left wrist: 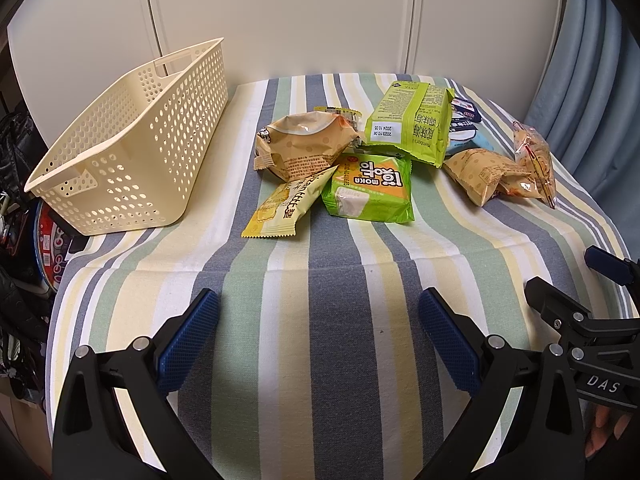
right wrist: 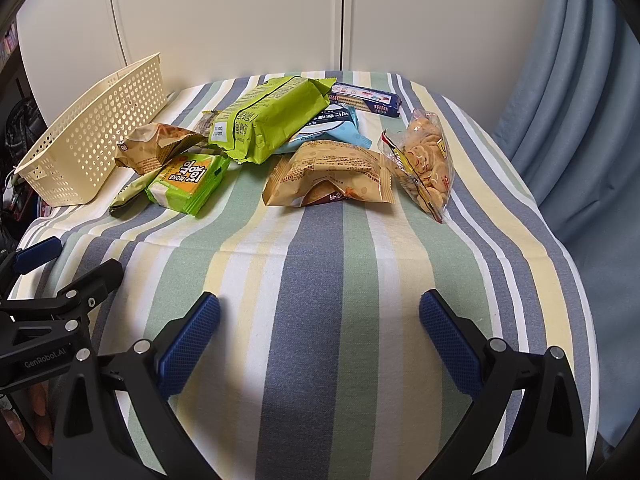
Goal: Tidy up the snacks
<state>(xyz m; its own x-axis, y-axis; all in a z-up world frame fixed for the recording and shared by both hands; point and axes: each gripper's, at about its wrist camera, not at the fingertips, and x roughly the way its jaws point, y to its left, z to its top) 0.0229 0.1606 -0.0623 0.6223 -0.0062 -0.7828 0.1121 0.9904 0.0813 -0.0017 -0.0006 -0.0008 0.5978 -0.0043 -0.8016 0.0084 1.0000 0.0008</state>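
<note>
While both grippers, left gripper [left wrist: 318, 344] and right gripper [right wrist: 319, 344], hover wide and empty at the tabletop's near edge, the snacks [left wrist: 368, 188] sit piled mid-table, basket [left wrist: 132, 148] empty at the left edge. Risk: overlapping slick packets, so one grab could drag neighbours off the far edge.

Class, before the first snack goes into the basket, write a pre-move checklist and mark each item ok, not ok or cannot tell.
1. Left gripper open, holding nothing: ok.
2. Right gripper open, holding nothing: ok.
3. Cream perforated basket has room: ok, nothing shows inside.
4. Basket fully on the striped tablecloth: not ok, its near corner overhangs the edge.
5. Snacks lie singly: not ok, the large green pack rests on the light blue pack.
6. Clear cracker bag sealed: cannot tell.
</note>
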